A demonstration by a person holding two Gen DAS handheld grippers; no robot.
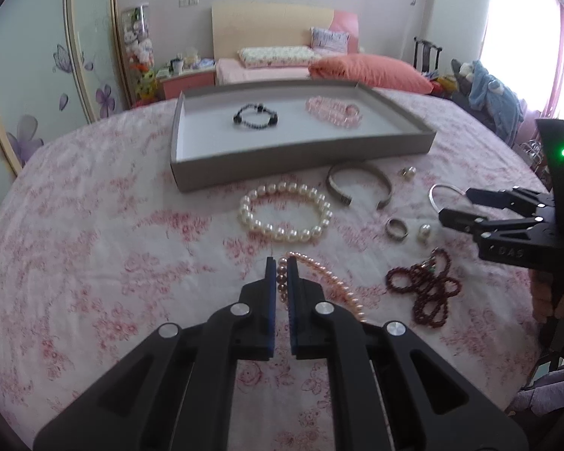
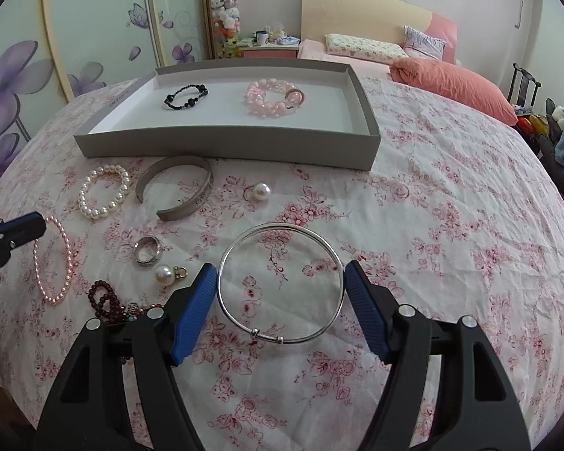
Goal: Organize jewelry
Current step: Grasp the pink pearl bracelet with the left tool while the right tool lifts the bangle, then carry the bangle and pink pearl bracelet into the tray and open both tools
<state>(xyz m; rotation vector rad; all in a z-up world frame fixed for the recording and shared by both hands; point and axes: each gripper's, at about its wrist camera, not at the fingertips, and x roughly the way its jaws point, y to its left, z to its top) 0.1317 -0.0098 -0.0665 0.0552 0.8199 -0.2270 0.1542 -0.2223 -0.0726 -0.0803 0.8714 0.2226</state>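
Bedspread (image 2: 451, 206) carries the grey tray (image 2: 225, 146) with two bracelets inside, the left claw (image 1: 281, 263) clamps a pink pearl strand (image 1: 331, 282) partly hidden behind it, and the right claw (image 2: 280, 282) gapes around a thin silver bangle (image 2: 282, 282).

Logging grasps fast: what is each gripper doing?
Left gripper: shut on the pink pearl bead strand.
Right gripper: open, fingers either side of the thin silver wire bangle.
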